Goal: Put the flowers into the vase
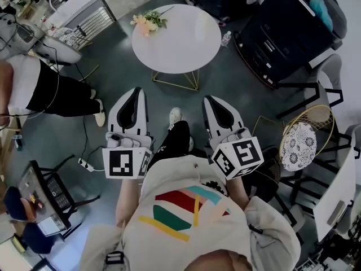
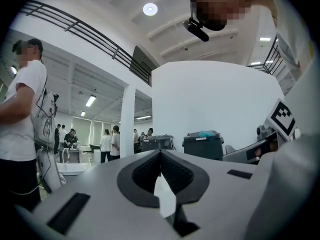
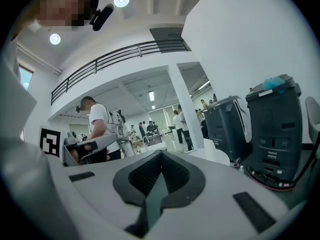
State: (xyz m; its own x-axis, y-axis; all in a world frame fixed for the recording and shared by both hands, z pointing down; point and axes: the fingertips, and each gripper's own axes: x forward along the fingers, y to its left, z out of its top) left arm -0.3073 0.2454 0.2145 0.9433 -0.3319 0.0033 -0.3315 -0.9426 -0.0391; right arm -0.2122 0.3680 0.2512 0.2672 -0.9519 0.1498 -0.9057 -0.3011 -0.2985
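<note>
Grey-green floor (image 1: pixel 113 66) fills most of the head view, which looks steeply down on a busy open workspace. A round white counter (image 1: pixel 180 38) on thin gold legs stands ahead of the person, well apart from both grippers. The person's torso, in a pale shirt with coloured stripes, takes up the bottom of the view. The left gripper (image 1: pixel 134 95) and the right gripper (image 1: pixel 213 101) are held out side by side at about chest height, pointing toward the counter. Each gripper view shows its dark pads pressed together at the tips with nothing between them, so both are empty. The flowers (image 1: pixel 148 21), a small pale pink and yellow bunch with green leaves, lie on the far left edge of the counter. No vase can be made out in any view. The task looks barely begun: the flowers are not yet picked up, and reaching, grasping and placing them all remain.
</note>
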